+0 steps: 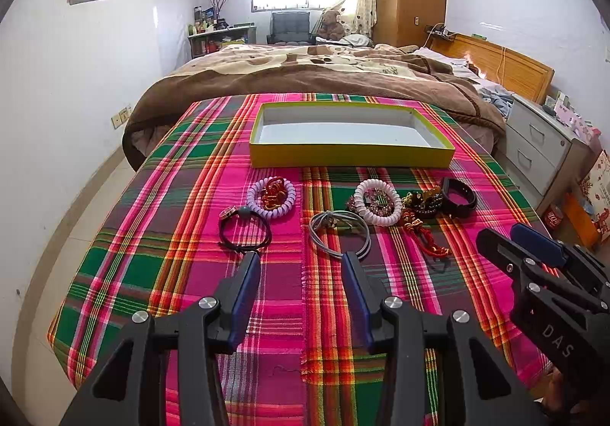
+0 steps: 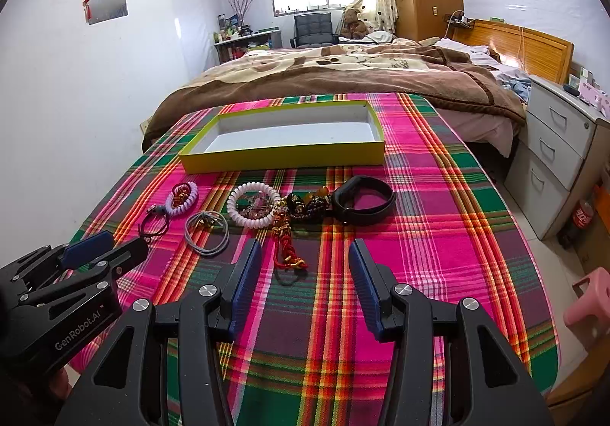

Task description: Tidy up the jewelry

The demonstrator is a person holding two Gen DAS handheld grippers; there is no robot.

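Observation:
An empty yellow tray sits at the far side of the plaid cloth. In front of it lies a row of jewelry: a black hair tie, a lilac coil bracelet, a grey hair tie, a pink coil bracelet, dark beads, a red tassel charm and a black wristband. My left gripper is open and empty, just short of the hair ties. My right gripper is open and empty, near the tassel.
The plaid cloth covers a table that ends at a bed with a brown blanket. A white drawer unit and a pink stool stand to the right. A wall is on the left.

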